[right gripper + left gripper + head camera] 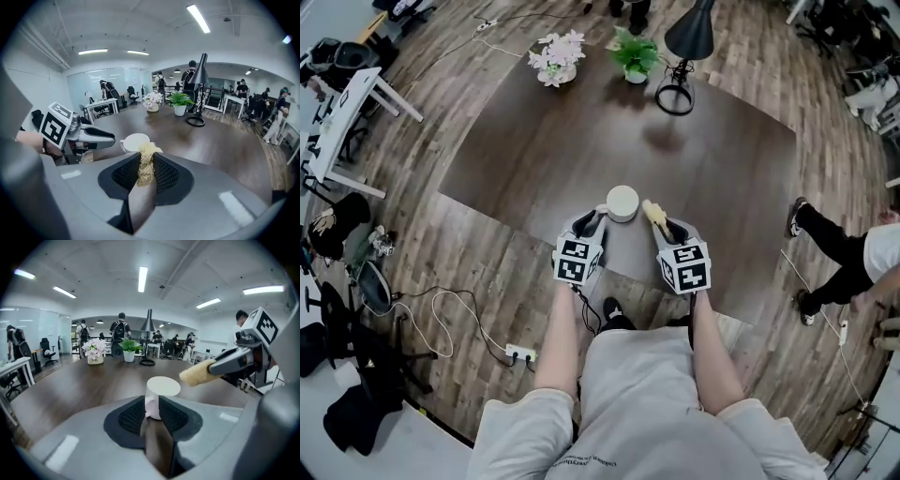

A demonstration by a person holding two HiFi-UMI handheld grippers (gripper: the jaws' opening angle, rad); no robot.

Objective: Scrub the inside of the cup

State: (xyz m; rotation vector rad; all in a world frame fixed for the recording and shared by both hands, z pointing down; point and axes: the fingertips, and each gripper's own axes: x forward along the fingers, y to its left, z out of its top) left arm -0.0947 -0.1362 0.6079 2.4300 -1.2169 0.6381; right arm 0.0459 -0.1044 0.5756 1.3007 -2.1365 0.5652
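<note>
Dark table (534, 150), flowers (558, 58) and lamp (680, 56) far off — left tool (596, 221) grips the cup (622, 202), right tool (669, 229) a scrubber (653, 215), seemingly alongside.

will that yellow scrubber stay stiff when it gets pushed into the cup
Probably it gives a little: the scrubber looks fibrous and loosely woven, pinched thin between the right tool's jaws. It likely weighs little, since it juts out unsupported without drooping beside the cup.

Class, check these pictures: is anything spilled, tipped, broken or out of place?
Nothing stands out. The white round cup is upright, held by its handle in the left tongs; the right tongs hold a yellow fibrous scrubber beside it.
</note>
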